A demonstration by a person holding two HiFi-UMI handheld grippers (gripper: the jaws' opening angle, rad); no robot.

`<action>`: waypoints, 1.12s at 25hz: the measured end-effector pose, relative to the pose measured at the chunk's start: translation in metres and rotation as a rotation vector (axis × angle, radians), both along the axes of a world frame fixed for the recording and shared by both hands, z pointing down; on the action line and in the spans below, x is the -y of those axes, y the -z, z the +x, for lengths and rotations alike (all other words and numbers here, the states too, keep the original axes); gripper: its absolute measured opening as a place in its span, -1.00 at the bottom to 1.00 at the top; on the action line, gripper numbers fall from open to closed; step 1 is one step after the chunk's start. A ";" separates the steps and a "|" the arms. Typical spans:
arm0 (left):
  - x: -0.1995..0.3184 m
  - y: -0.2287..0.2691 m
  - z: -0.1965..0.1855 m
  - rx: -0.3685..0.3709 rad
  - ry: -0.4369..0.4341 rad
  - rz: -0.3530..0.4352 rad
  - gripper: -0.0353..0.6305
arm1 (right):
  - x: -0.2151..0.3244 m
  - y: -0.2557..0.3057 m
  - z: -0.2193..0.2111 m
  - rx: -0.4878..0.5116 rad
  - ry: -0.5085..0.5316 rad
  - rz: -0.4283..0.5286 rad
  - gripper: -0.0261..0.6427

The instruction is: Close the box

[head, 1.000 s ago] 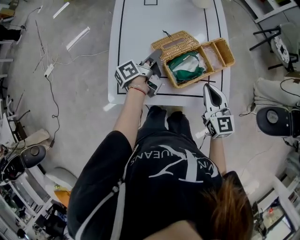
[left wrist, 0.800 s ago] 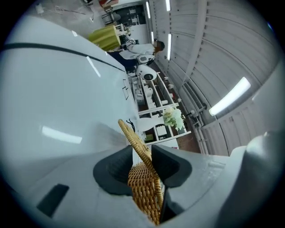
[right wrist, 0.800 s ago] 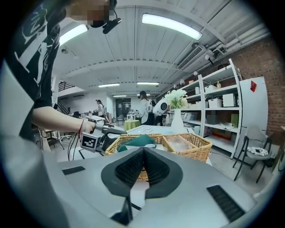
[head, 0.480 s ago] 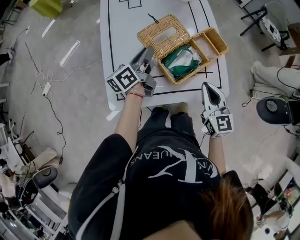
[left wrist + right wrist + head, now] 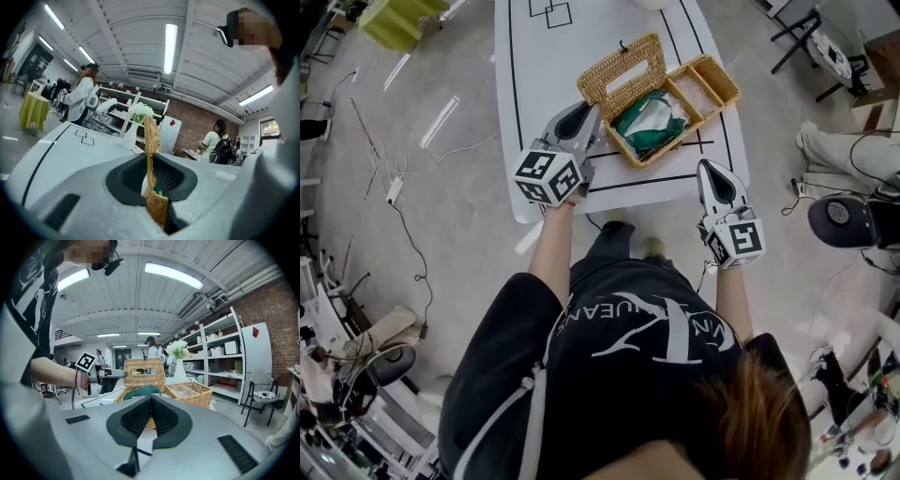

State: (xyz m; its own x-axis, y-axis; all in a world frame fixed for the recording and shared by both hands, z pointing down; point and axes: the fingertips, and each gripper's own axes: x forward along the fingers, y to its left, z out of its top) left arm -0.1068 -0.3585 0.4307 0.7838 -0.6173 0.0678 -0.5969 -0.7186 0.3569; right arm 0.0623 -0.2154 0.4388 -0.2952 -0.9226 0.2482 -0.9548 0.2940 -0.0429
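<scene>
Left gripper (image 5: 585, 116) jaws closing on raised wicker lid (image 5: 623, 69), edge between pads. Right gripper (image 5: 711, 171) pinched together, empty, near wicker box (image 5: 727, 90).

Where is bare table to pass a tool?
Bare: the table's far-left stretch between the drawn squares and the wicker lid, and the near strip between box and front edge. Crowded: around the left tool, jaws closing on the lid, and the right edge, where the box reaches it.

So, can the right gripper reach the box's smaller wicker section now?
Probably yes: the right gripper, shut and empty, is at the table edge, with nothing between it and the smaller wicker section.
</scene>
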 end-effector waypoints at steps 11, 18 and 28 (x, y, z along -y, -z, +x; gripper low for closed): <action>-0.030 0.004 0.020 0.357 -0.051 0.195 -0.74 | -0.016 -0.004 0.014 0.032 0.082 0.008 -0.93; -0.046 -0.001 0.030 0.468 -0.074 0.241 -0.67 | -0.022 -0.011 0.018 0.050 0.096 -0.012 -0.93; -0.059 -0.008 0.029 0.512 0.031 0.213 -0.43 | -0.027 -0.014 0.017 0.050 0.140 -0.023 -0.93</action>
